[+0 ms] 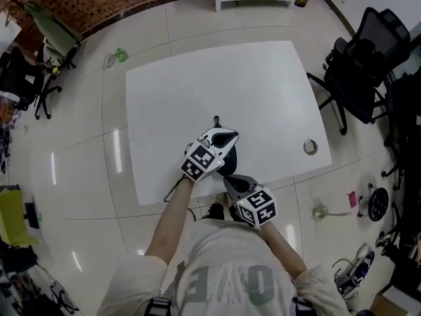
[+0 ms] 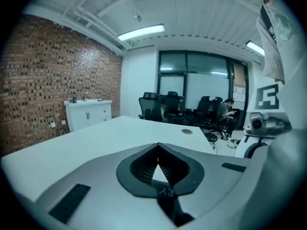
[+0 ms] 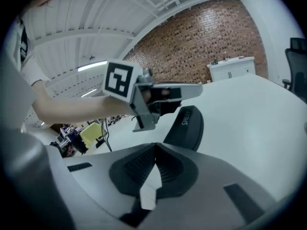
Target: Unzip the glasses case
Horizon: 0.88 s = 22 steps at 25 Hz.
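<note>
My left tongs (image 2: 158,146) were clenched on nothing above the black glasses case (image 3: 184,124) on the white counter (image 1: 263,91); my right tongs (image 3: 154,145) were clenched empty too.

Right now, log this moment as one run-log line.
left gripper: shut, empty, by glasses case | right gripper: shut, empty | glasses case: on table, ungripped
</note>
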### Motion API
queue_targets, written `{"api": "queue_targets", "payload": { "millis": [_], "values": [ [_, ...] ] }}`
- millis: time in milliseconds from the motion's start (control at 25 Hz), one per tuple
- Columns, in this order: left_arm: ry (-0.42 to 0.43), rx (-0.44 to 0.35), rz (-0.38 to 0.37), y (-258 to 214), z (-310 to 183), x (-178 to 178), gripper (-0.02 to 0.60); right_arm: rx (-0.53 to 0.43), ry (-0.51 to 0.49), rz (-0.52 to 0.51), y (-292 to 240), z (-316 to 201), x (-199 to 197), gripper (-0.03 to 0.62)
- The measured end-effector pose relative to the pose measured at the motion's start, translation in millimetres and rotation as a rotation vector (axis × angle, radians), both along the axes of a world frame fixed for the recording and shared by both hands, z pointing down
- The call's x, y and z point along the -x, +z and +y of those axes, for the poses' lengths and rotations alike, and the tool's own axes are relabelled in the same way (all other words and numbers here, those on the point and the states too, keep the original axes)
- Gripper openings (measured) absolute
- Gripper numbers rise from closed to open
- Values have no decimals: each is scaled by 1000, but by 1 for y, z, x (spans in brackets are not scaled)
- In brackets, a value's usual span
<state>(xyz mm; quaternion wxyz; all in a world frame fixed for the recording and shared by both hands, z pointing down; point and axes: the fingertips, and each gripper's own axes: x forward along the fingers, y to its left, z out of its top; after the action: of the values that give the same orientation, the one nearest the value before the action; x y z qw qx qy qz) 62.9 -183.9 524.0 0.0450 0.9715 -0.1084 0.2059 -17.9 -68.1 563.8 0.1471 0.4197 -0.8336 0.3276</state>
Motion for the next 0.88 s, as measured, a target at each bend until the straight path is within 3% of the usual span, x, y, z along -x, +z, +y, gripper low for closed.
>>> {"api": "queue_targets", "payload": {
  "millis": [160, 360, 520, 720, 880],
  "values": [
    [2, 68, -28, 14, -4, -2, -5, 62, -21, 65, 23, 2, -1, -1],
    [-9, 125, -58, 30, 2, 6, -5, 62, 110, 135, 30, -12, -43, -2],
    [-96, 199, 16, 36, 4, 20, -5, 46, 205, 185, 30, -26, -72, -1],
    [-122, 131, -3, 30, 4, 19, -5, 74, 285, 179, 28, -17, -75, -1],
    [-137, 117, 10, 23, 0, 8, -5, 127, 236, 200, 42, -3, -46, 0]
  ]
}}
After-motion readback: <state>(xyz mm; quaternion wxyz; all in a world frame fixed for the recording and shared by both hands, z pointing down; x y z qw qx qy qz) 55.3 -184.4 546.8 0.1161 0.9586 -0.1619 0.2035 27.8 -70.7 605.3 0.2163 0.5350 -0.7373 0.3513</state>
